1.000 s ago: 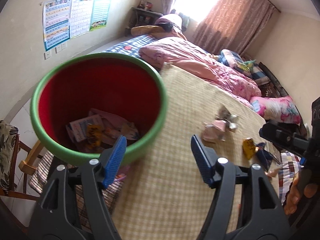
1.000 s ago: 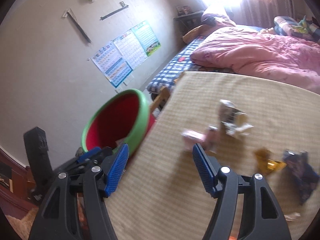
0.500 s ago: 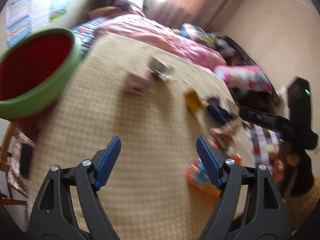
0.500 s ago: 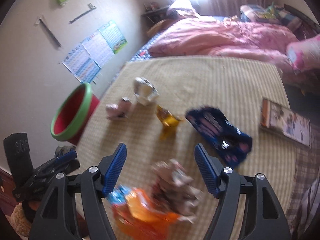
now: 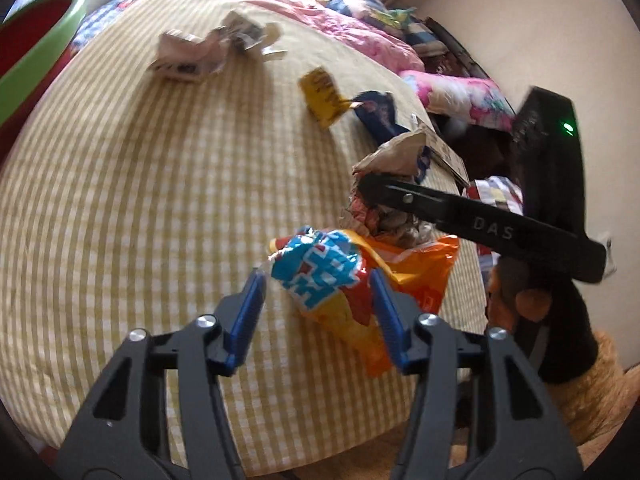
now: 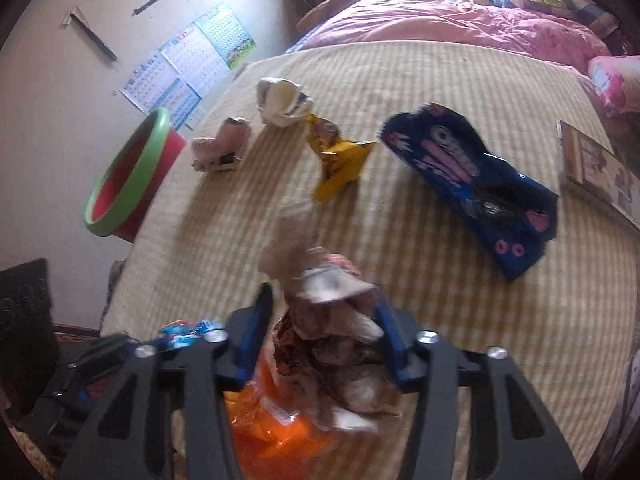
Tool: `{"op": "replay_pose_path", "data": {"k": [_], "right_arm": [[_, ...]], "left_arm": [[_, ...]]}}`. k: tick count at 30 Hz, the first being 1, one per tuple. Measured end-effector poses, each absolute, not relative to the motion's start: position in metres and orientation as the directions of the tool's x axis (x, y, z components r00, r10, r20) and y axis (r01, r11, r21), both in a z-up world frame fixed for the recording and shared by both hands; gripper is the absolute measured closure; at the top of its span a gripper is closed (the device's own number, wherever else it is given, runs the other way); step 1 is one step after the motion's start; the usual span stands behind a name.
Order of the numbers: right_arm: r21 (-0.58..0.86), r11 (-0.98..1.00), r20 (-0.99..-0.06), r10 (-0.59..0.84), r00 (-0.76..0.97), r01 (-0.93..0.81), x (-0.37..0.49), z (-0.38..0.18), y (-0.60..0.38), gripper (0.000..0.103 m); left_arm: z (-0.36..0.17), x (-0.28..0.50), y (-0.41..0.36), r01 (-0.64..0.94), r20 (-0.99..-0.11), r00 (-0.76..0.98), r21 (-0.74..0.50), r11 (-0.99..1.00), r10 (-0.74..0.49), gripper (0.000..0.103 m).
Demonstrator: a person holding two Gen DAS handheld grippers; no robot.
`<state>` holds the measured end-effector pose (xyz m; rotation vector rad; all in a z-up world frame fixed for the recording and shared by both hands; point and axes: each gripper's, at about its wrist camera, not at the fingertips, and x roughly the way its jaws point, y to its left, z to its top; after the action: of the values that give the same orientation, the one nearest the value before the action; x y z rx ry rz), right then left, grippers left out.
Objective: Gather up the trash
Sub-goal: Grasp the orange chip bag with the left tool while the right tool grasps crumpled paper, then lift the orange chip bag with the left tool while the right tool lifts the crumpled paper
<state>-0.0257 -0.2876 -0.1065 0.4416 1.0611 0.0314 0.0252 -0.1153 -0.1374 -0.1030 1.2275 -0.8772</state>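
My left gripper (image 5: pixel 316 300) is open, its jaws either side of an orange and blue snack bag (image 5: pixel 332 276) on the checked mat (image 5: pixel 140 200). My right gripper (image 6: pixel 324 316) is open around a crumpled whitish wrapper (image 6: pixel 324 304) that lies against the same orange bag (image 6: pixel 272 428). One right finger crosses the left wrist view (image 5: pixel 460 212), over the crumpled wrapper (image 5: pixel 392 152). Farther on lie a yellow wrapper (image 6: pixel 340 156), a blue cookie packet (image 6: pixel 472 184), a pink carton (image 6: pixel 220 144) and a white crumpled piece (image 6: pixel 280 100). The red bin with a green rim (image 6: pixel 128 176) stands off the mat's left edge.
A book (image 6: pixel 596 164) lies at the mat's right edge. A pink quilt (image 6: pixel 440 16) and pillows cover the bed beyond the mat. Posters (image 6: pixel 188 60) hang on the left wall. The mat's near edge drops off just below the grippers.
Both grippers have swung away from the bin and down to the near trash. The left one now straddles the orange bag; the right one straddles the crumpled wrapper.
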Motion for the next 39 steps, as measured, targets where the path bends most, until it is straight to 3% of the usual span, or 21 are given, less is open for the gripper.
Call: {"op": "replay_pose_path", "data": {"k": [4, 10, 11, 13, 14, 16, 22, 28, 29, 31, 32, 36, 39], "right_arm": [[0.391, 0.907, -0.810, 0.260, 0.527, 0.154, -0.016, -0.096, -0.278, 0.065], [0.406, 0.909, -0.789, 0.297, 0.538, 0.092, 0.000, -0.088, -0.254, 0.065], [0.407, 0.910, -0.789, 0.303, 0.534, 0.085, 0.001, -0.089, -0.251, 0.064], [0.409, 0.909, -0.790, 0.310, 0.529, 0.079, 0.002, -0.091, -0.247, 0.064], [0.410, 0.909, -0.790, 0.311, 0.529, 0.078, 0.002, -0.091, -0.246, 0.063], [0.409, 0.908, -0.791, 0.307, 0.529, 0.085, 0.004, -0.092, -0.246, 0.052], [0.402, 0.909, -0.791, 0.284, 0.541, 0.110, 0.002, -0.092, -0.249, 0.044], [0.392, 0.910, -0.802, 0.268, 0.533, 0.132, 0.000, -0.100, -0.248, 0.045], [0.391, 0.911, -0.802, 0.265, 0.536, 0.135, 0.000, -0.101, -0.247, 0.046], [0.380, 0.915, -0.796, 0.246, 0.554, 0.140, -0.003, -0.098, -0.247, 0.063], [0.378, 0.915, -0.794, 0.243, 0.557, 0.139, -0.003, -0.097, -0.246, 0.065], [0.393, 0.911, -0.772, 0.254, 0.583, 0.124, -0.005, -0.088, -0.244, 0.069], [0.409, 0.906, -0.756, 0.270, 0.596, 0.108, -0.005, -0.081, -0.241, 0.070]], "left_arm": [[-0.131, 0.036, -0.097, 0.493, -0.771, 0.123, -0.498, 0.713, -0.624, 0.063], [-0.114, 0.067, -0.062, 0.432, -0.796, 0.294, -0.383, 0.816, -0.529, 0.065], [-0.111, 0.070, -0.058, 0.422, -0.794, 0.308, -0.380, 0.823, -0.524, 0.064], [-0.108, 0.073, -0.049, 0.403, -0.789, 0.336, -0.374, 0.835, -0.515, 0.048], [-0.107, 0.074, -0.045, 0.399, -0.786, 0.342, -0.375, 0.837, -0.515, 0.046], [-0.107, 0.071, -0.042, 0.391, -0.780, 0.340, -0.391, 0.833, -0.525, 0.041], [-0.119, 0.063, -0.047, 0.395, -0.791, 0.290, -0.414, 0.820, -0.538, 0.038], [-0.131, 0.054, -0.052, 0.387, -0.801, 0.256, -0.428, 0.817, -0.541, 0.038], [-0.132, 0.053, -0.053, 0.387, -0.800, 0.255, -0.431, 0.815, -0.543, 0.040], [-0.132, 0.052, -0.053, 0.387, -0.799, 0.258, -0.430, 0.816, -0.543, 0.052], [-0.132, 0.051, -0.052, 0.386, -0.798, 0.259, -0.430, 0.816, -0.544, 0.061], [-0.126, 0.048, -0.045, 0.383, -0.787, 0.288, -0.427, 0.819, -0.545, 0.075], [-0.117, 0.050, -0.037, 0.380, -0.776, 0.327, -0.415, 0.826, -0.540, 0.078]]}}
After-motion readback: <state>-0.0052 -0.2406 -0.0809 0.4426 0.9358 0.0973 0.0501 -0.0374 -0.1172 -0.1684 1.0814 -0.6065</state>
